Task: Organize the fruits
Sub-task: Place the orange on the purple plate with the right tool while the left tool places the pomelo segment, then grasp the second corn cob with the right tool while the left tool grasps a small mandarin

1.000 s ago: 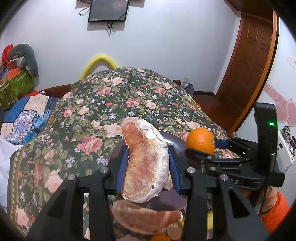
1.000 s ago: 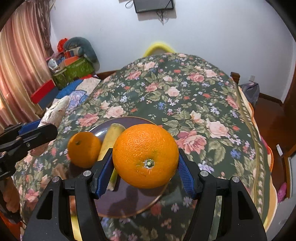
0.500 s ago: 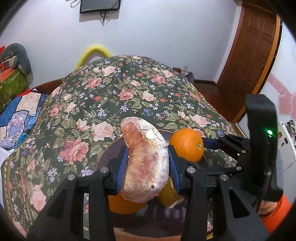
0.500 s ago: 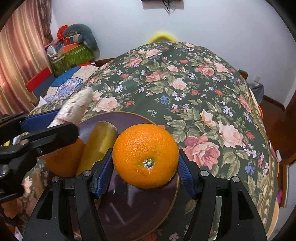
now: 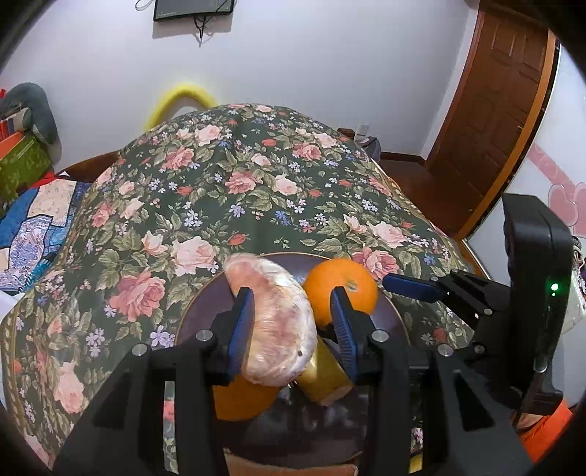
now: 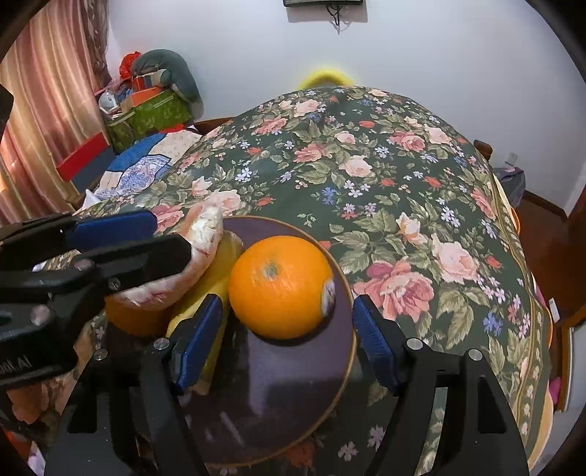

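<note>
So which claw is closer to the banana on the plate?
Left. The left claw hangs right over the banana, with the pomelo slice between its fingers; the right claw is open around the orange beside it.

Beyond my work I see a pale wall (image 5: pixel 293 66) with a dark screen (image 5: pixel 193 9) mounted high. A brown wooden door (image 5: pixel 490 121) stands to the right, pink striped curtains (image 6: pixel 47 110) to the left, and a floral cloth (image 6: pixel 366 183) covers the tabletop.

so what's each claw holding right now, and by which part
Left claw looks open around the pomelo segment; whether either pad touches it is unclear. Right claw is open; the orange rests on the plate.
</note>
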Demonstrator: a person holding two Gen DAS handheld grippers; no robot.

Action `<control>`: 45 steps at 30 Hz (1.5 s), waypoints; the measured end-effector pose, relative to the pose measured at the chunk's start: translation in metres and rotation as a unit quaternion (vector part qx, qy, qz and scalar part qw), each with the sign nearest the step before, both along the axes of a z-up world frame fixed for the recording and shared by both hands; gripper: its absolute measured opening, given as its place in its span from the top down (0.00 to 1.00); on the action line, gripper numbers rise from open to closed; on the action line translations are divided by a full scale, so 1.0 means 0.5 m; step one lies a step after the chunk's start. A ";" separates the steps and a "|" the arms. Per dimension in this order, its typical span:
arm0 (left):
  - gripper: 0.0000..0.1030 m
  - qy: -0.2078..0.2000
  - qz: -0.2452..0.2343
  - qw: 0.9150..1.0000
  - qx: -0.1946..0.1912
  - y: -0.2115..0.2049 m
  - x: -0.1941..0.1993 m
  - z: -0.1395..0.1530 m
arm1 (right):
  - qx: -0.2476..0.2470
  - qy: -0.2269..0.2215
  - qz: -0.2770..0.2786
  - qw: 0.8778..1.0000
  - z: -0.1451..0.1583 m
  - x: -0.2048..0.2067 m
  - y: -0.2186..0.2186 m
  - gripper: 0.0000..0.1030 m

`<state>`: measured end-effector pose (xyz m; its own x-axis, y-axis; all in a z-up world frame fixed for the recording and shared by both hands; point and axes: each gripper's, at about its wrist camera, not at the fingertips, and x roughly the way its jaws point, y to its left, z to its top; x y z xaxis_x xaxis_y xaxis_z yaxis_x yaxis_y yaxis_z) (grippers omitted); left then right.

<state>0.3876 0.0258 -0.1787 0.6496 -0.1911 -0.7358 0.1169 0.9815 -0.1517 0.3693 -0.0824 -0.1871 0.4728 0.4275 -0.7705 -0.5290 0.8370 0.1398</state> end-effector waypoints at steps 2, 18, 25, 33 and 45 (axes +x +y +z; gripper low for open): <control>0.58 -0.003 0.002 1.000 -0.002 0.003 -0.010 0.009 | 0.001 -0.004 -0.002 1.000 0.008 -0.010 -0.005 0.32; 0.53 -0.019 0.021 1.000 0.014 0.031 -0.155 0.088 | 0.031 -0.040 -0.013 0.999 0.110 -0.148 -0.061 0.31; 0.48 -0.008 0.030 0.999 0.027 0.047 -0.232 0.078 | 0.026 -0.032 -0.010 0.999 0.097 -0.206 -0.072 0.31; 0.48 0.028 0.038 0.999 0.028 0.064 -0.292 0.020 | 0.008 0.003 0.014 1.000 0.039 -0.262 -0.066 0.31; 0.48 0.078 0.040 0.996 0.030 0.072 -0.336 -0.062 | -0.023 0.027 0.062 0.997 -0.031 -0.285 -0.048 0.41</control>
